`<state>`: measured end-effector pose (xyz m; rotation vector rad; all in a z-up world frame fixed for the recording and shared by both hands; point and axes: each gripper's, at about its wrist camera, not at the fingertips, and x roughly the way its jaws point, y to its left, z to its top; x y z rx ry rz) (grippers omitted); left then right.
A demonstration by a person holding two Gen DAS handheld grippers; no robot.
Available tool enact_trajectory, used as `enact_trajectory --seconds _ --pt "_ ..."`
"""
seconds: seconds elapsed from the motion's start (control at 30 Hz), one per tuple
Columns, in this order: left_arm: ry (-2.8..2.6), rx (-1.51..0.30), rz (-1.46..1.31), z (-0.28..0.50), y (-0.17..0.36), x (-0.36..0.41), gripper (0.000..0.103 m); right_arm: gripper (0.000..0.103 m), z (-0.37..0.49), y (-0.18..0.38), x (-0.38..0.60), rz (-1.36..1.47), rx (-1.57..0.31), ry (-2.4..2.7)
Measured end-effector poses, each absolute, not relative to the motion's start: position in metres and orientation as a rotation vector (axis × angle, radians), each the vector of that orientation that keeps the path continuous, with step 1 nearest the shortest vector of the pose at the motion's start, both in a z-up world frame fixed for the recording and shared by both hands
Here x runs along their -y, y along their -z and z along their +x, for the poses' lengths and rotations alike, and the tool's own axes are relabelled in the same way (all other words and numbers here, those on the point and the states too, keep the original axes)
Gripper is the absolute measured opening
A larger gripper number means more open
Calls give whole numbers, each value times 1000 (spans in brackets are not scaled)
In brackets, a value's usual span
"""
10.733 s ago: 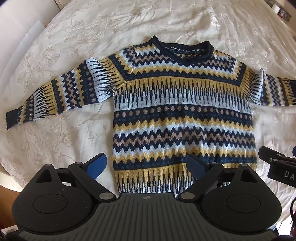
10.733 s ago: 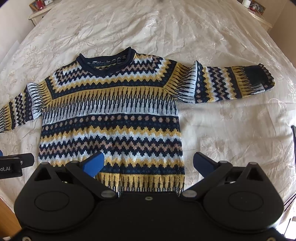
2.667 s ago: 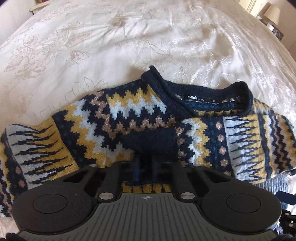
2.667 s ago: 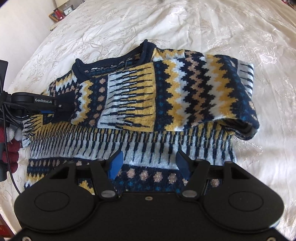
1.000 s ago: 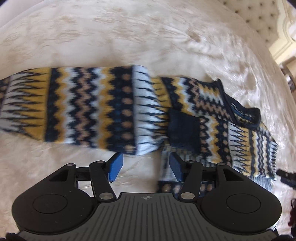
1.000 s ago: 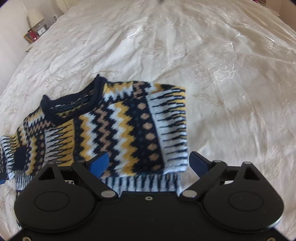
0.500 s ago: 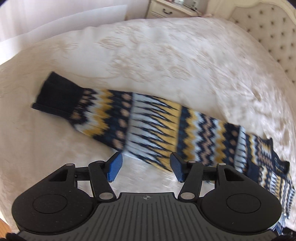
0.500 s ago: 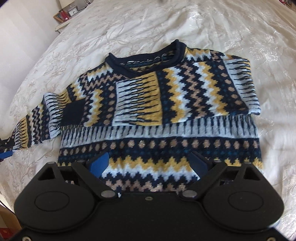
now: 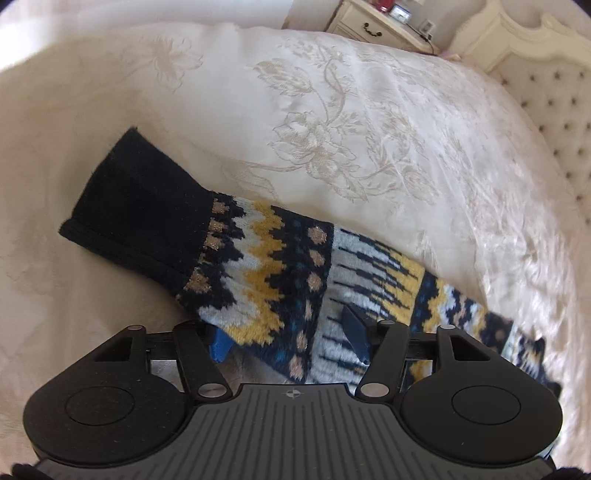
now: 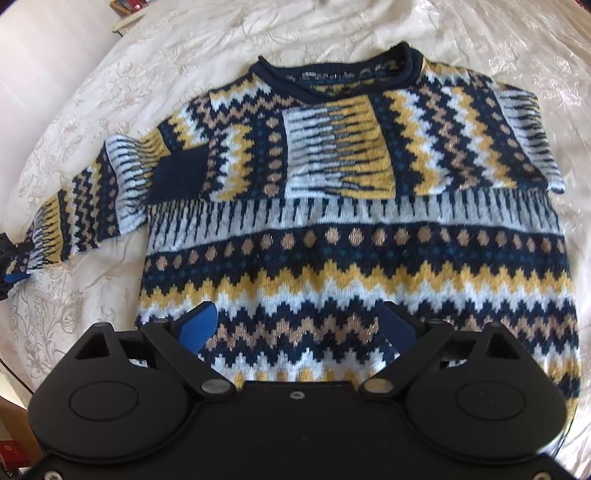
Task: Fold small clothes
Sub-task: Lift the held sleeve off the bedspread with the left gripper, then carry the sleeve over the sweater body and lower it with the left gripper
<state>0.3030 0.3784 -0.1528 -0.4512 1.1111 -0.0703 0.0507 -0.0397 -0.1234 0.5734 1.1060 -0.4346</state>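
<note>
Straddling the jumper's outstretched sleeve, the left gripper has just been opening, its pads loose. Jaws of the right gripper are spread above the jumper, which is laid on a cream embroidered bedspread. Beyond, a bedside cabinet and tufted headboard are seen.
</note>
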Motion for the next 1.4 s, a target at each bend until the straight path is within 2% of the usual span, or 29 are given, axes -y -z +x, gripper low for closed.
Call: enact_trajectory --seconds 0.07,0.1,0.23,0.4,0.43,0.47,0.5,0.53,0.57,0.7,1.07,1.2,1.33,1.4 --pt "84 -1113 -532 306 160 -385 71 95 52 131 36 567 -1131 443" --pt "94 -1112 -566 308 163 -389 72 95 53 136 33 562 -1148 447" --pt "106 -1123 -627 312 170 -396 73 96 54 152 26 548 -1202 458" --pt "99 -1116 -648 312 171 -398 72 103 55 174 12 530 -1251 456" --pt "90 -1107 -643 310 170 -398 69 103 55 176 9 524 -1251 458" --pt "73 -1093 -633 310 169 -397 56 103 55 179 6 521 -1249 463" --pt "50 -1078 -615 308 167 -396 48 103 55 181 4 519 -1247 471" --pt "30 -1068 -600 306 166 -396 33 103 55 183 3 518 -1247 477" --pt "15 -1057 -593 305 164 -397 23 103 56 184 1 514 -1250 481" --pt "-1 -997 -584 294 150 -398 12 103 60 190 -2 504 -1278 490" --pt "172 -713 -308 251 37 -326 11 103 66 186 17 552 -1311 403" --pt "272 -624 -258 234 -2 -271 11 98 50 172 31 585 -1251 351" --pt "288 -638 -251 222 -5 -219 13 98 30 158 49 608 -1203 308" --pt "294 -680 -282 215 7 -203 22 98 19 146 55 591 -1177 282"
